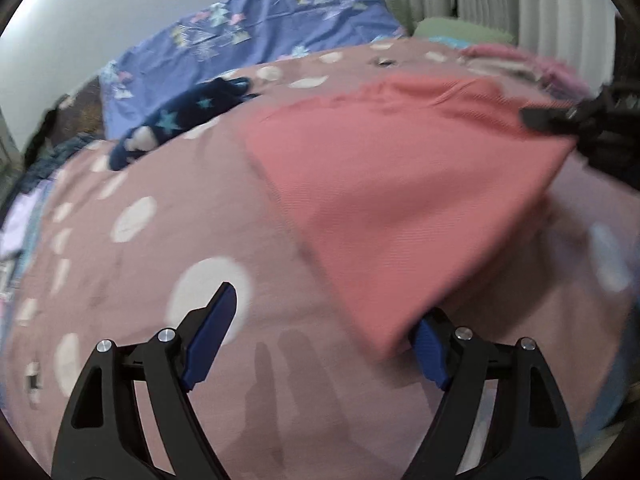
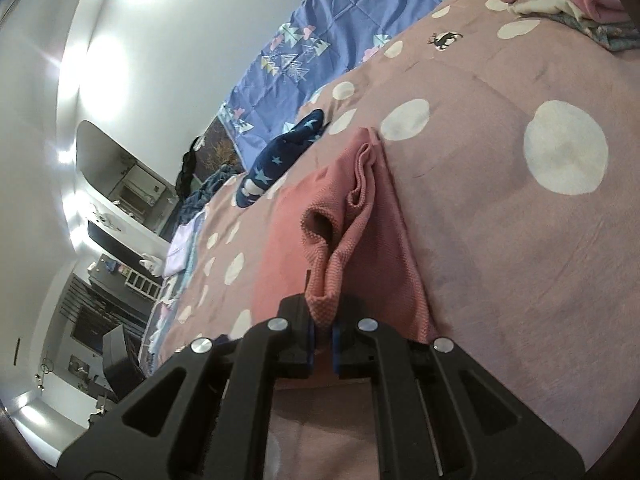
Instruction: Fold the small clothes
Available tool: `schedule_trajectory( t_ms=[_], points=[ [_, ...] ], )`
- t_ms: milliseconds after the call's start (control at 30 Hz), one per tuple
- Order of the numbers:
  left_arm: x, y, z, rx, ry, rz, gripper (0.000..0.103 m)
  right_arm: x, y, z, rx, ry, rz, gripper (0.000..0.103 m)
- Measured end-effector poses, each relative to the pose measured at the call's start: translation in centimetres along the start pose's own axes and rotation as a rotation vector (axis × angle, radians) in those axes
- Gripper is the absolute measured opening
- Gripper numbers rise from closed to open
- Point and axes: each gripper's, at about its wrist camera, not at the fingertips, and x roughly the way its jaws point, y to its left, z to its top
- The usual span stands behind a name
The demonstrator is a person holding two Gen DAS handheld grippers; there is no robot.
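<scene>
Beneath us spreads a mauve, white-dotted bedspread [image 1: 168, 208], with a blue patterned sheet [image 1: 280, 28] behind it against the wall. We see the coral garment [image 1: 400, 184] lying across the bedspread, a navy starred garment [image 1: 172, 124] well apart beyond it, and a pile of clothes [image 2: 568, 0] further back. Our left gripper [image 1: 324, 320] tilts downward, fingers wide, its right finger under the garment's near corner. Our right gripper [image 2: 323, 320] pinches a bunched edge of it.

White wall [image 2: 168, 40] beside a bed [image 2: 500, 208] with dotted pink cover, curtains [image 1: 500, 4] behind.
</scene>
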Motion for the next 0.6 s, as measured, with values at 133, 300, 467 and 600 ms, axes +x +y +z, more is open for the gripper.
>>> schedule_trajectory(
  t_ms=[133, 300, 467, 600],
  points=[
    [-0.2, 0.9, -1.2, -0.027, 0.006, -0.029, 0.083, 1.2, -1.9, -1.0, 0.005, 0.045, -0.099, 0.005],
    [-0.3, 0.9, -1.3, -0.014, 0.007, -0.028, 0.083, 1.5, -3.4, -1.9, 0.039, 0.068, -0.103, 0.006],
    [-0.4, 1.4, -1.6, -0.022, 0.013, -0.063, 0.082, 0.7, -1.3, -1.8, -0.104, 0.052, -0.159, 0.008],
    [-1.4, 1.7, -1.9, -0.055, 0.04, -0.235, 0.037, 0.4, -2.1, -2.3, -0.13, 0.057, -0.221, 0.016]
  ],
)
